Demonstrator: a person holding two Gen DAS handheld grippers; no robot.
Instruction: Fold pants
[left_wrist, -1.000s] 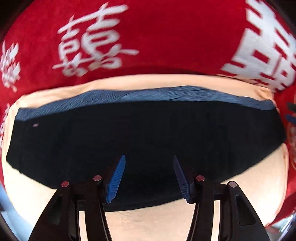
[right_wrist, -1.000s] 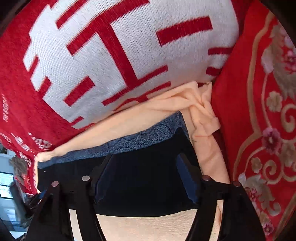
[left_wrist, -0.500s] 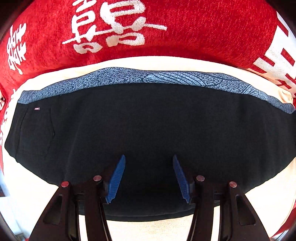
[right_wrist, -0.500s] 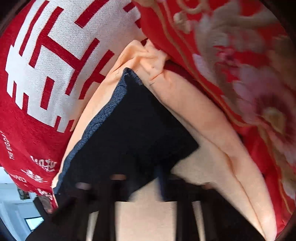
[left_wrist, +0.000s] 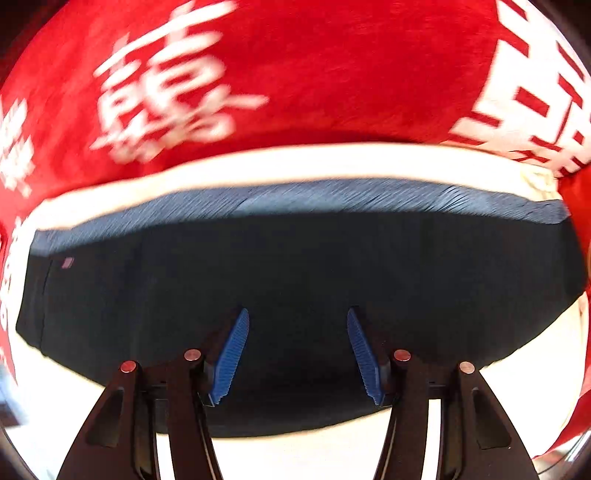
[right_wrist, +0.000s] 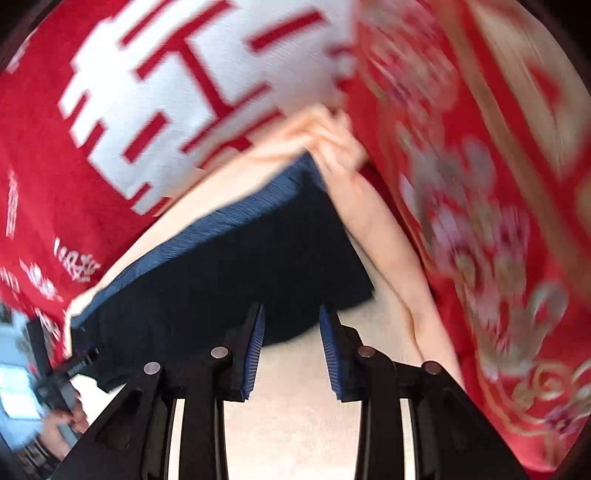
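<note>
— So, what is seen from the left wrist view?

— Dark pants are spread flat across a cream sheet, with a blue patterned waistband along their far edge. A small tag is seen near the left end. Beyond the sheet, a red blanket with white characters is laid. The left gripper is held over the near part of the pants, its jaws spread apart, with nothing caught between the blue pads.

— And from the right wrist view?

— The right end of the pants is shown, the waistband running up toward a bunched fold of the sheet. The right gripper is placed at the near hem, jaws released; only bare sheet is seen between its pads. Whether the pad tips are touching the cloth cannot be told. To the right, a red quilt with gold and floral patterning is seen, just beside the sheet. At far left, a hand is partly visible on a dark device, blurred.
</note>
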